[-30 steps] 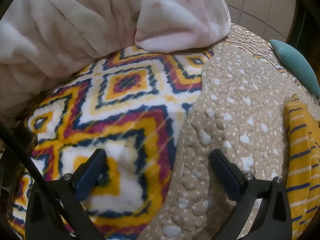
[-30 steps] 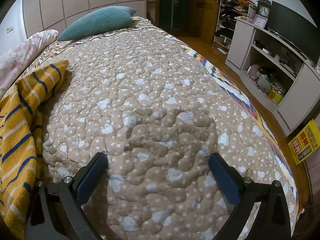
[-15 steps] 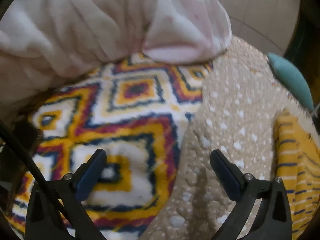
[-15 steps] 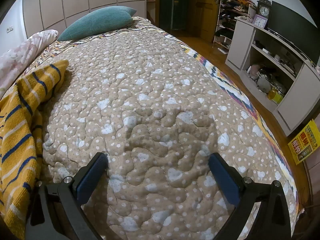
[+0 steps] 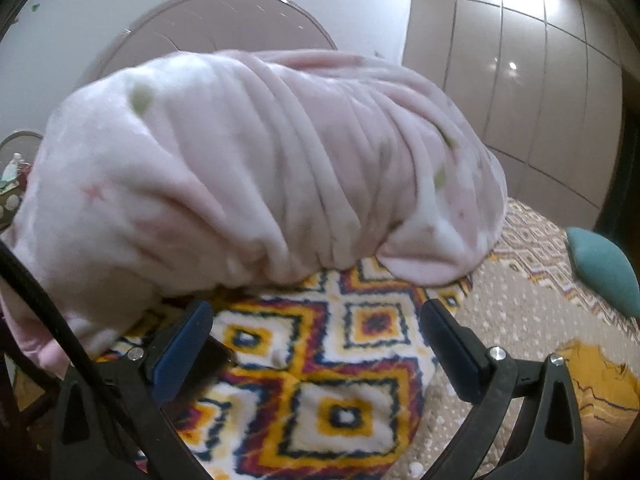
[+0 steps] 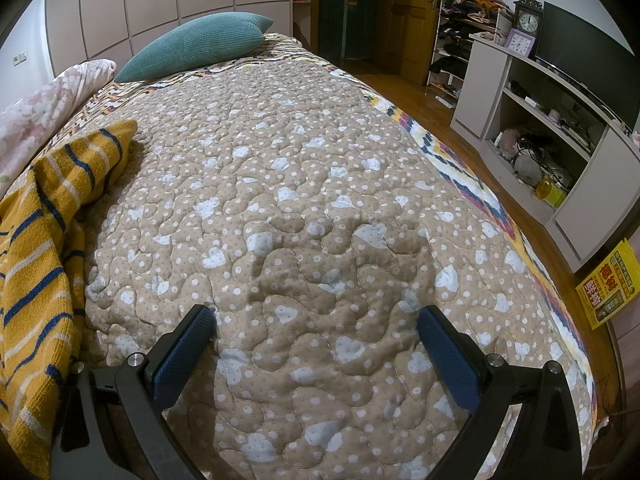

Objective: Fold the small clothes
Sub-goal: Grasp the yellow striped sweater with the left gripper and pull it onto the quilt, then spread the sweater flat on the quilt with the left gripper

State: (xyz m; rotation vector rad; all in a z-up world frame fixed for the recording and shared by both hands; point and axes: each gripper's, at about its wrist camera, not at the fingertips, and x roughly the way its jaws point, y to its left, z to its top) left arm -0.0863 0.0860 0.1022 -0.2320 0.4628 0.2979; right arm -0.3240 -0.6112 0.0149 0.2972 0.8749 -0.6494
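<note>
A yellow knit garment with blue and white stripes lies crumpled at the left edge of the beige quilted bedspread. A corner of it shows at the lower right of the left wrist view. My right gripper is open and empty, low over the quilt, to the right of the garment. My left gripper is open and empty over a bright diamond-patterned blanket, facing a bunched pink blanket, to the left of the garment.
A teal pillow lies at the head of the bed and shows in the left wrist view. A grey shelf unit with clutter and a yellow box stand right of the bed on the wooden floor.
My left gripper has tilted up and swung left, so the pink blanket and wall now fill its view and the striped garment has slid to the corner. The right gripper has not moved.
</note>
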